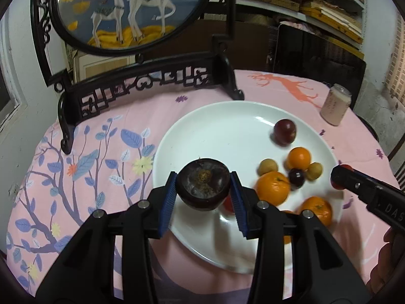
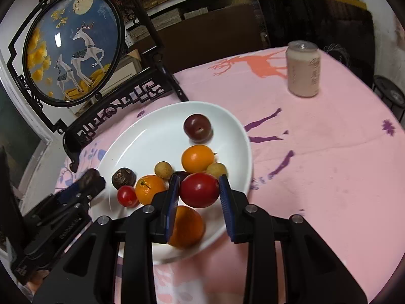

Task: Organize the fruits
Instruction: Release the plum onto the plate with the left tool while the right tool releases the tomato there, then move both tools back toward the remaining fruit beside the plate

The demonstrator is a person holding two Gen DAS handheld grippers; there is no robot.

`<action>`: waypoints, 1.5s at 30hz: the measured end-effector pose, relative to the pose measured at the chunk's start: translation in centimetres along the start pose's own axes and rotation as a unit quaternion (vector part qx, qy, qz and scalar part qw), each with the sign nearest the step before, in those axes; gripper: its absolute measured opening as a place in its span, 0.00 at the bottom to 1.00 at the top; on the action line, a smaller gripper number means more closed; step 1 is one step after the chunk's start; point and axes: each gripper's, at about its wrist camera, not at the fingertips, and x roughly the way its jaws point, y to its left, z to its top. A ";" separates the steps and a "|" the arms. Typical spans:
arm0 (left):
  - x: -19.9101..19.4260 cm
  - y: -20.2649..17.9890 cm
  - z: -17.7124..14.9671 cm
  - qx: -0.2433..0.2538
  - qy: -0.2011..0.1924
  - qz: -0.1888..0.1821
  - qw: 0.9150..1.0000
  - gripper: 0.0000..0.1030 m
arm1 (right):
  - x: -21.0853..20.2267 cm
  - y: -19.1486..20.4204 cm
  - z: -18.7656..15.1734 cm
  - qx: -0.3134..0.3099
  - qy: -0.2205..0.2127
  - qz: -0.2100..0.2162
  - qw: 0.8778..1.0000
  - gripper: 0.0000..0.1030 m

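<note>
Left gripper (image 1: 203, 192) clamps dark mangosteen (image 1: 203, 183) over white plate (image 1: 217, 121); right gripper (image 2: 198, 192) grips red tomato (image 2: 199, 190) above oranges.

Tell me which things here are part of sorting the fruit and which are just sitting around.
Part of the job:
left gripper
mangosteen
right gripper
red tomato
white plate
oranges
plum

Just there:
drink can
deer screen
pink tablecloth
</note>
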 end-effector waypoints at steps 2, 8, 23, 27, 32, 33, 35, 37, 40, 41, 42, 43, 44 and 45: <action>0.2 0.2 -0.2 0.000 0.002 0.009 1.000 0.50 | 0.1 -0.1 0.0 0.005 0.002 0.013 1.000 0.50; -1.9 0.5 -0.3 -0.009 -0.021 0.012 1.000 0.63 | -3.0 0.7 -0.4 -0.016 -0.044 0.013 0.999 0.51; -7.3 0.4 -6.4 0.014 -0.058 0.053 0.997 0.89 | -8.0 1.0 -8.1 -0.053 -0.048 -0.003 0.997 0.56; -8.4 0.7 -8.2 0.014 -0.059 0.063 0.996 0.92 | -9.1 1.9 -11.3 -0.105 -0.047 -0.033 0.993 0.61; -9.9 1.1 -10.5 0.009 -0.052 0.061 0.997 0.94 | -10.3 2.1 -14.0 -0.127 -0.043 -0.051 0.990 0.68; -10.1 1.1 -10.8 0.010 -0.052 0.062 0.997 0.95 | -10.4 2.0 -14.4 -0.126 -0.040 -0.052 0.990 0.68; -10.8 1.2 -11.5 0.011 -0.055 0.063 0.996 0.96 | -10.6 1.6 -14.9 -0.121 -0.033 -0.051 0.991 0.68; -11.3 1.4 -11.9 0.009 -0.057 0.066 0.996 0.97 | -10.6 1.4 -15.4 -0.118 -0.025 -0.048 0.992 0.68; -11.8 2.1 -12.0 -0.002 -0.061 0.066 0.996 0.97 | -10.4 1.5 -15.6 -0.120 -0.018 -0.053 0.991 0.68; -11.8 2.4 -11.9 -0.008 -0.060 0.067 0.996 0.98 | -10.3 1.5 -15.7 -0.120 -0.016 -0.055 0.991 0.68; -11.8 2.7 -11.9 -0.014 -0.059 0.068 0.996 0.98 | -10.1 1.4 -15.7 -0.119 -0.010 -0.058 0.991 0.68; -11.7 3.0 -11.9 -0.020 -0.057 0.069 0.996 0.98 | -10.0 1.3 -15.8 -0.119 -0.005 -0.060 0.991 0.68; -11.7 3.1 -11.9 -0.023 -0.056 0.069 0.996 0.98 | -10.0 1.2 -15.9 -0.118 -0.002 -0.060 0.991 0.68; -11.7 3.4 -11.8 -0.029 -0.054 0.068 0.996 0.98 | -10.1 1.0 -16.1 -0.116 -0.003 -0.057 0.992 0.68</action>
